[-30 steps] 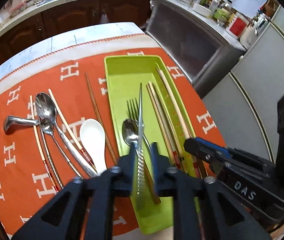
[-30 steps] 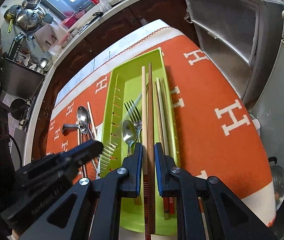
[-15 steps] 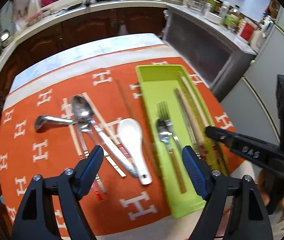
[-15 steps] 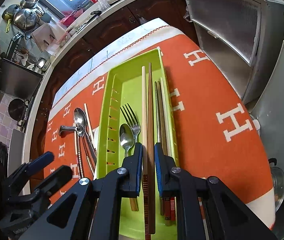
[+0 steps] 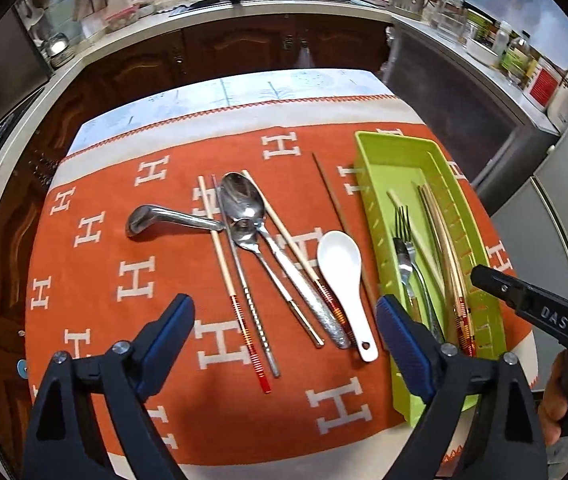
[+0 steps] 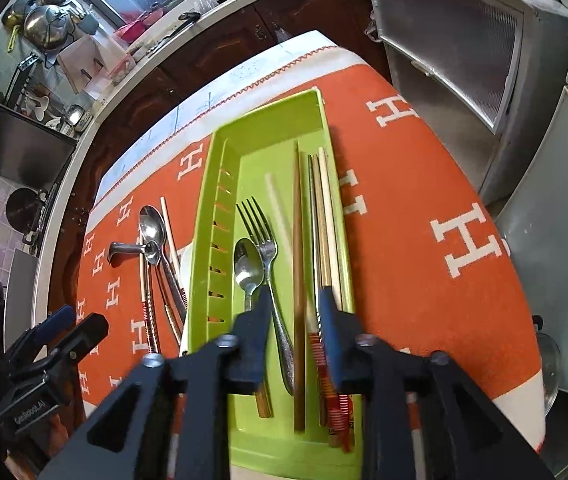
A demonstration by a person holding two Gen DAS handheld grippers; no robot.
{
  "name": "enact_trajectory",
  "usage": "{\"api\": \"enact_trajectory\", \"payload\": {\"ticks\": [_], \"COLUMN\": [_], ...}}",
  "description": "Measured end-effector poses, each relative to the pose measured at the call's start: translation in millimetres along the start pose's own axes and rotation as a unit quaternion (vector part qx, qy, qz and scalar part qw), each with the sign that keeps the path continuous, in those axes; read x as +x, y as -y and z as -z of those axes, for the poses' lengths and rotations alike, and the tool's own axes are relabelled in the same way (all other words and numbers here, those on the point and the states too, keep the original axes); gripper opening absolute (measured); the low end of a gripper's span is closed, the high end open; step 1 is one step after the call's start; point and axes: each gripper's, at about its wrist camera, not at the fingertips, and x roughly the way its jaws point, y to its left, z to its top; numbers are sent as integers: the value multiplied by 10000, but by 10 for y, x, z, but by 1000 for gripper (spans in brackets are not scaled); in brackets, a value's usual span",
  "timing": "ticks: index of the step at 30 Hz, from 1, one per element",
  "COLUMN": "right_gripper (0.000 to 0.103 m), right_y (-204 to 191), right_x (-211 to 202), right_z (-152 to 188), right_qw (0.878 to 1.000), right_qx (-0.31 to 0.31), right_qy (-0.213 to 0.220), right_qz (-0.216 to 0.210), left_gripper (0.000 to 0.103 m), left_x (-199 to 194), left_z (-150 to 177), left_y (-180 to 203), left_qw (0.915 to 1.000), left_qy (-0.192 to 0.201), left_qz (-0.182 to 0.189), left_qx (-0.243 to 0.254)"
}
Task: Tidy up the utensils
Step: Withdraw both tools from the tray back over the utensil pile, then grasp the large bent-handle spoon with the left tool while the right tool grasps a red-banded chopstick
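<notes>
A lime green tray (image 5: 379,148) lies at the right of the orange cloth and also shows in the right wrist view (image 6: 224,168). It holds a fork (image 6: 260,232), a spoon (image 6: 248,268) and several chopsticks, among them a brown chopstick (image 6: 297,280) blurred by motion. My right gripper (image 6: 295,316) is open just above the tray's near end, jaws either side of that chopstick. My left gripper (image 5: 284,344) is wide open and empty above loose utensils on the cloth: a white ceramic spoon (image 5: 341,268), metal spoons (image 5: 244,204), a metal ladle (image 5: 164,218) and chopsticks (image 5: 228,276).
The orange cloth (image 5: 132,276) covers a table whose near edge runs just below my grippers. A kitchen counter (image 5: 244,4) with a sink and dishes runs behind. A grey cabinet (image 6: 459,80) and a white fridge (image 6: 563,200) stand right of the table.
My left gripper let go of a knife in the tray, opened wide and drew back left over the cloth. My right gripper opened and released the pair of chopsticks into the tray.
</notes>
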Motion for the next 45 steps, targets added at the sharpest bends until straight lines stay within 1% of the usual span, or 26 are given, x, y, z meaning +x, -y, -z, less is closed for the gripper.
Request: {"api": "enact_trajectory", "payload": {"ticks": [4,12,18,22,24,27,29,31,33,36,39,41,42,45], "right_gripper": [34,34,34,34,34,34,34,34,34,34,34,34,34,34], "right_y": [-91,-273,-521,-738,-859,-1034,-1134,-1199,-1266,-1331,-1392,-1431,-1447,-1481], "right_x": [-61,-123,-121,-132,-125,-103,-75,-44,-10,47,133,180,207,279], "right_z": [33,105,162,199,215,234,240,228,214,176,128,99,82,35], "right_qw": [9996,9982,9954,9921,9903,9877,9862,9855,9849,9857,9860,9860,9861,9865], "right_qx": [-248,-582,-920,-1207,-1324,-1493,-1575,-1608,-1638,-1561,-1524,-1522,-1516,-1496], "right_qy": [98,90,23,-2,-40,-81,-135,-178,-197,-238,-288,-296,-317,-343], "right_qz": [65,-121,-249,-353,-409,-465,-485,-511,-527,-591,-620,-610,-608,-576], "left_gripper": [92,92,92,92,92,91,89,82,72,62,60,60,60,60], "left_x": [-20,-38,-32,-11,26,119,216,346,478,696,924,1021,1092,1278], "left_z": [5,114,203,243,245,211,171,113,51,-48,-142,-183,-206,-251], "left_y": [-89,-422,-656,-786,-853,-985,-1089,-1205,-1315,-1467,-1600,-1635,-1655,-1678], "left_qw": [9999,9994,9986,9983,9984,9966,9927,9863,9790,9653,9495,9432,9385,9278], "left_qy": [32,-101,-161,-102,-115,-185,-217,-280,-313,-354,-308,-280,-274,-265], "left_qz": [-77,-120,-214,-337,-241,221,542,826,1076,1387,1650,1709,1757,1853], "left_qx": [-65,-313,-458,-459,-496,-771,-1060,-1399,-1704,-2185,-2651,-2834,-2960,-3228]}}
